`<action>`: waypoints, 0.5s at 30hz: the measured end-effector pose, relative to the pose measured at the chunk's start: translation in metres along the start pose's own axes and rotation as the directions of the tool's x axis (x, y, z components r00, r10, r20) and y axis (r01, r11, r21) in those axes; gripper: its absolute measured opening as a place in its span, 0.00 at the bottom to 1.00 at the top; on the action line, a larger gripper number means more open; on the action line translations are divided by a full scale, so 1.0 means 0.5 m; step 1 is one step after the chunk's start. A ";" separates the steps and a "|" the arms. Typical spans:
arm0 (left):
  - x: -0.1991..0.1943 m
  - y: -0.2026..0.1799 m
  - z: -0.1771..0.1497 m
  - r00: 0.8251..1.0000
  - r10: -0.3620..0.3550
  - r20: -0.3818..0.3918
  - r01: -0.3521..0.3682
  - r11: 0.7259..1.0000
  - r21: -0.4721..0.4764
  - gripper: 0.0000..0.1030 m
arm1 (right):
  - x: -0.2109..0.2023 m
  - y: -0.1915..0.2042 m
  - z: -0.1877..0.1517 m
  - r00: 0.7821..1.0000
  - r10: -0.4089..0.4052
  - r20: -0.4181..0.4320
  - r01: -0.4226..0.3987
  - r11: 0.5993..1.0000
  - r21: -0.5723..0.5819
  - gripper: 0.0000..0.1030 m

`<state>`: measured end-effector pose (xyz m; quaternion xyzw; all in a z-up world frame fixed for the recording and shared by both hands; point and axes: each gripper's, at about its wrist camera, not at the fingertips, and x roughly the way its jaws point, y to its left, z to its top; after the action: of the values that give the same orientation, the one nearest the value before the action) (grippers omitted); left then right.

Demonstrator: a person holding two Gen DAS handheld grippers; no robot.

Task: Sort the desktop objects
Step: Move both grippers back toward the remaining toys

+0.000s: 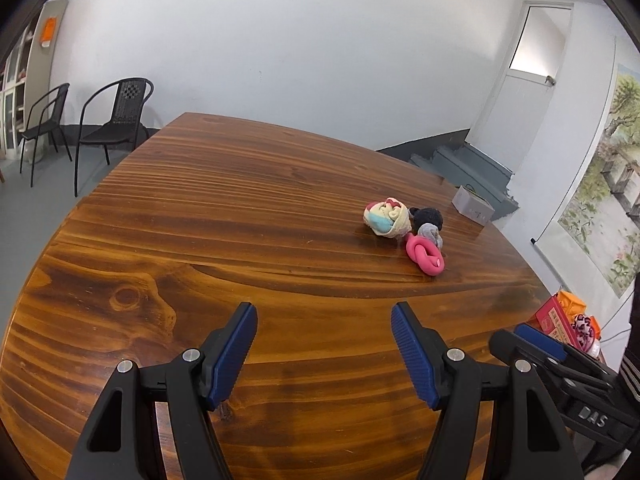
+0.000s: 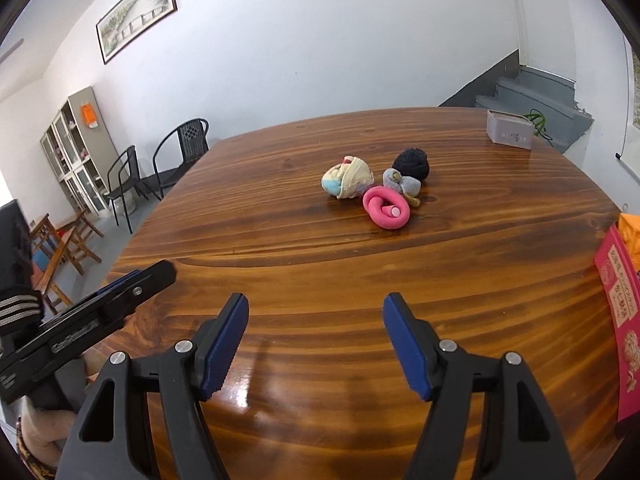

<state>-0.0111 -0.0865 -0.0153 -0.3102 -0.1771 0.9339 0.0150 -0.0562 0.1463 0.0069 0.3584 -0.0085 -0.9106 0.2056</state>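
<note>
My left gripper (image 1: 324, 312) and right gripper (image 2: 316, 302) are black, with ribbed blue pads (image 2: 224, 344), silver screws, and a white-striped black sleeve (image 2: 20, 304).

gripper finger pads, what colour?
Blue, ribbed, on black arms. Clearest in the right wrist view, on the right gripper pads.

We find four soft items clustered on the wooden table (image 2: 280, 264). A pale rolled bundle (image 2: 347, 182), cream with blue and red patches, lies leftmost. A black knitted ball (image 2: 412, 164) sits behind on the right. A grey rolled bundle (image 2: 401, 184) lies just in front of the black ball. A pink coiled tube (image 2: 386, 206) lies nearest, touching the grey bundle.
</note>
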 end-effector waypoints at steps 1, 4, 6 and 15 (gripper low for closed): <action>0.000 0.000 0.000 1.000 0.002 0.002 -0.002 1.000 0.000 0.69 | 0.010 -0.002 0.006 1.000 -0.006 -0.008 0.006 1.000 -0.004 0.72; 0.005 0.002 0.001 1.000 0.011 -0.004 -0.011 1.000 -0.002 0.69 | 0.034 -0.011 0.024 1.000 -0.020 -0.024 0.020 1.000 -0.011 0.72; 0.011 0.004 0.001 1.000 0.018 -0.013 -0.018 1.000 -0.004 0.69 | 0.047 -0.019 0.035 0.999 -0.030 -0.031 0.030 0.999 -0.014 0.72; 0.046 0.009 0.016 0.998 0.048 -0.047 -0.048 0.999 0.006 0.69 | 0.110 -0.075 0.086 0.997 -0.057 -0.045 0.057 0.998 -0.002 0.72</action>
<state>-0.0340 -0.0899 -0.0241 -0.3363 -0.1671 0.9268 -0.0023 -0.1344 0.1543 -0.0030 0.3788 0.0068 -0.9078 0.1798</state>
